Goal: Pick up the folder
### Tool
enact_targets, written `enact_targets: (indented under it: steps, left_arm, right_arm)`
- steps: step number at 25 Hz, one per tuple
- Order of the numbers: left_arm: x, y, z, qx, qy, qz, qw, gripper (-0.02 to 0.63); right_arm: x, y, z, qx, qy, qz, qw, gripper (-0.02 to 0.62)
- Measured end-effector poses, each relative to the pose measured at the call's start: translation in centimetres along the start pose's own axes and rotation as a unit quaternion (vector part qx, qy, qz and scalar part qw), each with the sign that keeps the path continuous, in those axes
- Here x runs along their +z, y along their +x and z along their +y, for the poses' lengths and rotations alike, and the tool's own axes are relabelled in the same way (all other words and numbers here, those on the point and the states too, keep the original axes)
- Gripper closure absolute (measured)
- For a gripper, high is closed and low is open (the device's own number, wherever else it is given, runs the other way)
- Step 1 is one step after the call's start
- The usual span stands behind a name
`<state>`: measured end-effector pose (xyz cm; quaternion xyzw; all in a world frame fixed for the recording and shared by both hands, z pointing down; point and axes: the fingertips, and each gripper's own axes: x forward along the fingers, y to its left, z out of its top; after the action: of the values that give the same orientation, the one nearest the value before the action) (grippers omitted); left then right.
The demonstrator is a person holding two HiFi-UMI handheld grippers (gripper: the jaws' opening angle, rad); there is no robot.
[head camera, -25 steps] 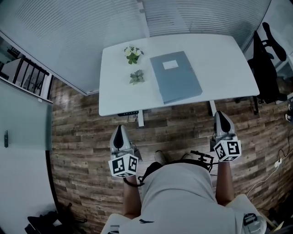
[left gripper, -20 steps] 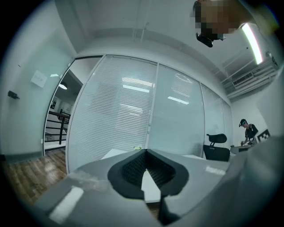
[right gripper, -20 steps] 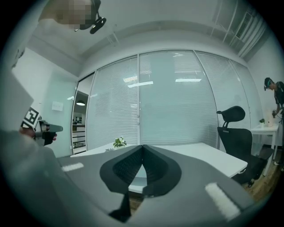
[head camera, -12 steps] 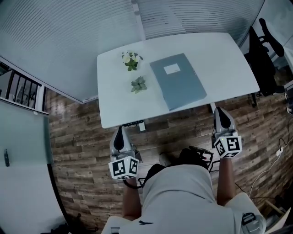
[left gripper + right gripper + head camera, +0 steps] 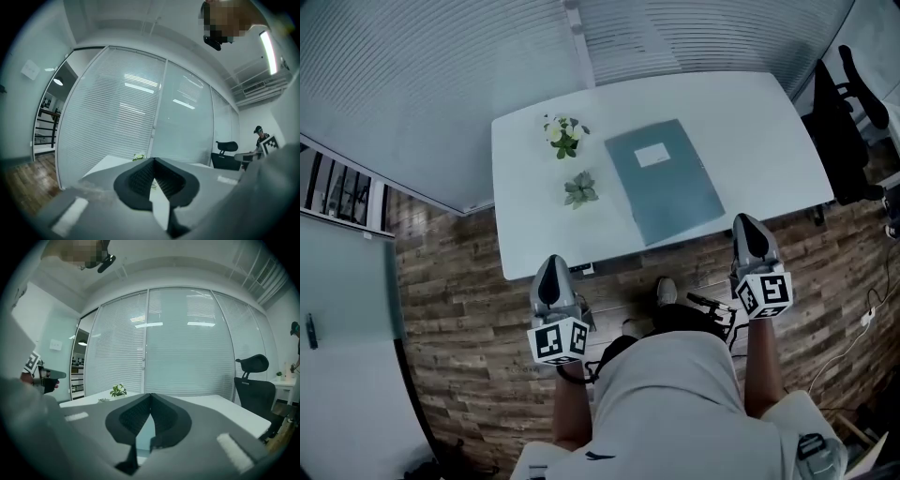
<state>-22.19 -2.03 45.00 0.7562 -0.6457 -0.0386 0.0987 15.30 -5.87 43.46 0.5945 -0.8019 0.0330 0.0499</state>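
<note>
Grippers shut and empty at the table's near edge

Left gripper [image 5: 550, 269] and right gripper [image 5: 749, 231] are both closed tip to tip with nothing between the jaws. They are held about level at the near edge of the white table [image 5: 750, 122]. The blue-grey folder [image 5: 666, 183] lies flat on the table farther in, untouched, with a white label [image 5: 653, 155] on its cover. Left of it stand a small flowering plant [image 5: 561, 134] and, nearer, a small leafy plant [image 5: 579, 190]; their pots are too small to make out. Below is a wooden floor [image 5: 459, 281], behind the table a glass wall with blinds [image 5: 441, 75], and to the right a black office chair [image 5: 844, 103].
</note>
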Motion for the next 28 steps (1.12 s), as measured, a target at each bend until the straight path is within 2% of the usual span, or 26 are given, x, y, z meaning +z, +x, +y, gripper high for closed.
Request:
enact_targets:
  steps: [15,22,25,28]
  left_arm:
    - [-1.9,7.0,-4.7,0.031,-0.005,0.015,0.9994,0.601]
    - [-3.3,9.0,-5.7,0.026,-0.006,0.034,0.9991,0.601]
    - [-4.9,10.7,-5.6,0.004,-0.042,0.066,0.9969,0.601]
    - [-7.6,12.7,-5.8,-0.021,-0.097,0.124,0.9873,0.601]
  right_arm:
    - [-0.7,7.3,-5.0,0.065,0.007,0.010,0.998,0.594]
    - [-1.8,8.8,-6.1,0.071,0.016,0.021,0.997,0.594]
    - [-2.5,9.8,-6.2,0.067,0.025,0.029,0.997,0.594]
    - [-3.1,10.6,-5.8,0.066,0.029,0.040,0.997,0.594]
